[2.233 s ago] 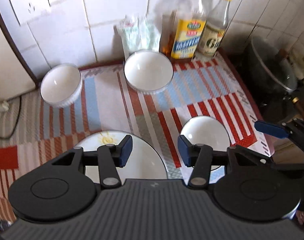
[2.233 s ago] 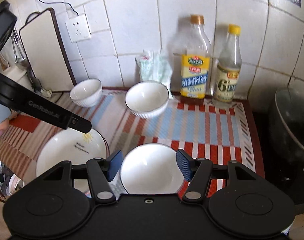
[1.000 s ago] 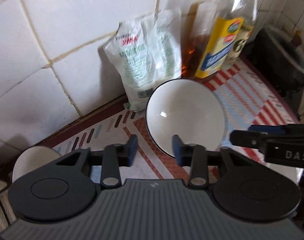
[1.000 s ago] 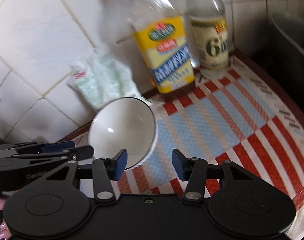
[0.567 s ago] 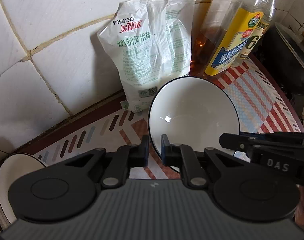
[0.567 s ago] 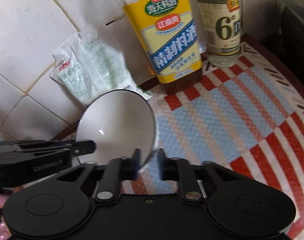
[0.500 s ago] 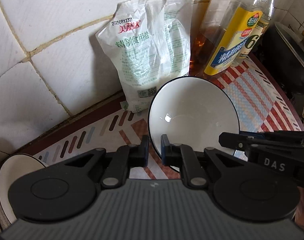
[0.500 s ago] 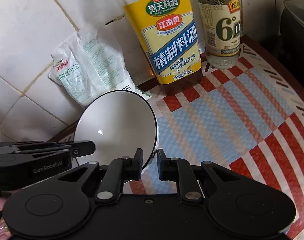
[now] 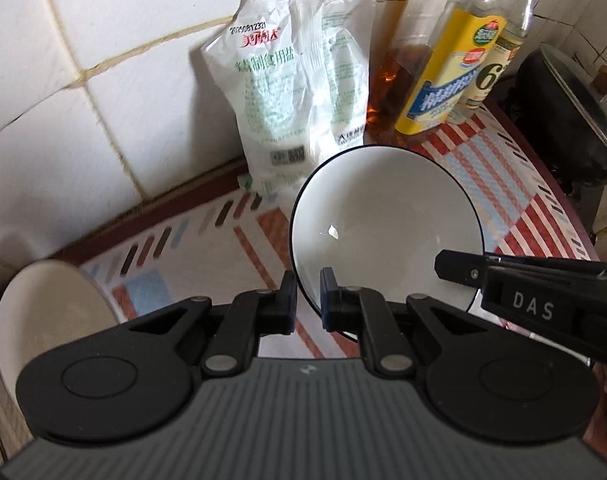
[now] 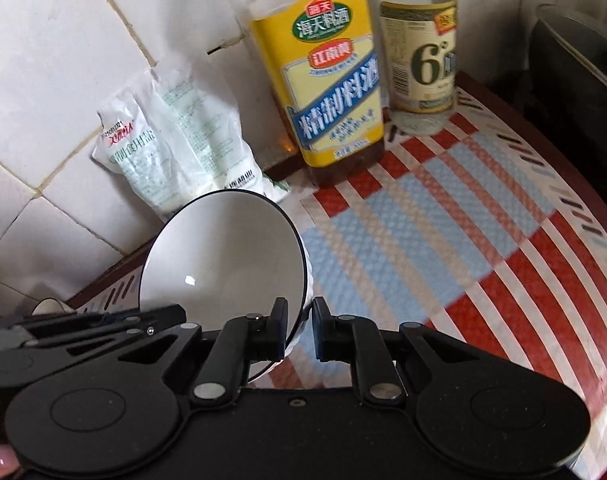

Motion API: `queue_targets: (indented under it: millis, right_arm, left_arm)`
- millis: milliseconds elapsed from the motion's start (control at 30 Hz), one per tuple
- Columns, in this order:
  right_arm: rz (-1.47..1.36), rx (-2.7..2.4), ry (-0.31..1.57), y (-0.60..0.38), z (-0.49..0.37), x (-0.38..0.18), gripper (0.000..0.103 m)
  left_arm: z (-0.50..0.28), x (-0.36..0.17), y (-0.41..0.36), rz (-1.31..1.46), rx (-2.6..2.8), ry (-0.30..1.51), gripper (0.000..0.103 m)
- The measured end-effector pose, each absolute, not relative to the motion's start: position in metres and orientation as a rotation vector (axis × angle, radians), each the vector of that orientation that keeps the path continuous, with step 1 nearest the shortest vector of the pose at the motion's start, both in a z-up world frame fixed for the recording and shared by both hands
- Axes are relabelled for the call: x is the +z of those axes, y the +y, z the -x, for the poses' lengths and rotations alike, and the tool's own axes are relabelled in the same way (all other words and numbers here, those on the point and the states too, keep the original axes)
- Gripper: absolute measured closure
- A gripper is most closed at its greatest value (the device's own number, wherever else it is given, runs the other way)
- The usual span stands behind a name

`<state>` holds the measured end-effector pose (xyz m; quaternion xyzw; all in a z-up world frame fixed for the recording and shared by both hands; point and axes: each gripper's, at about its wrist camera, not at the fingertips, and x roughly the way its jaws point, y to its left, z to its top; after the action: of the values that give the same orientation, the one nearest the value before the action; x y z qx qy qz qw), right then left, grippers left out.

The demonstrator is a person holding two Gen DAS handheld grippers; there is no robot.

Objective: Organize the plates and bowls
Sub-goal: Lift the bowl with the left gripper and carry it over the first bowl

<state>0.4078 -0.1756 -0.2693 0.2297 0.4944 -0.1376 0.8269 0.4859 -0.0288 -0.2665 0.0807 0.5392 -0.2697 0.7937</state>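
Fingers of both grippers clamp one bowl (image 9: 387, 236) at once. Left gripper (image 9: 306, 300): fingers pinched on the near-left rim, one pad inside, one outside. Right gripper (image 10: 299, 328): fingers clenched on the rim at the bowl's right side, same inside-outside grip.

Bowl: white, dark rim line, tilted so its opening faces the left camera. Whether its base touches the mat (image 10: 463, 240) cannot be told. It sits over the striped red, blue and white mat on the tabletop, just in front of a white bag (image 9: 299, 80) leaning on the tiled wall (image 9: 103, 20).

Right of the bag: yellow-label bottle (image 10: 331, 92), then clear bottle (image 10: 421, 56), side by side at the wall.

Second bowl (image 9: 51, 328): white, at the left edge of the left view, well apart from the held one.

Dark pot (image 9: 567, 112) at far right, beyond the mat edge.
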Motion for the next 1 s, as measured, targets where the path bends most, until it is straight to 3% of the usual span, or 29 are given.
queue_targets:
  millis: [500, 1000]
  right_arm:
    - [-0.44, -0.334, 1.012, -0.144, -0.348, -0.212, 0.087]
    - [-0.518, -0.274, 0.951, -0.177, -0.268, -0.155, 0.086]
  left_arm:
    - [-0.412, -0.211, -0.014, -0.23, -0.624, 1.084, 0.092]
    - [-0.346, -0.152, -0.039, -0.29, -0.701, 1.042, 0.092]
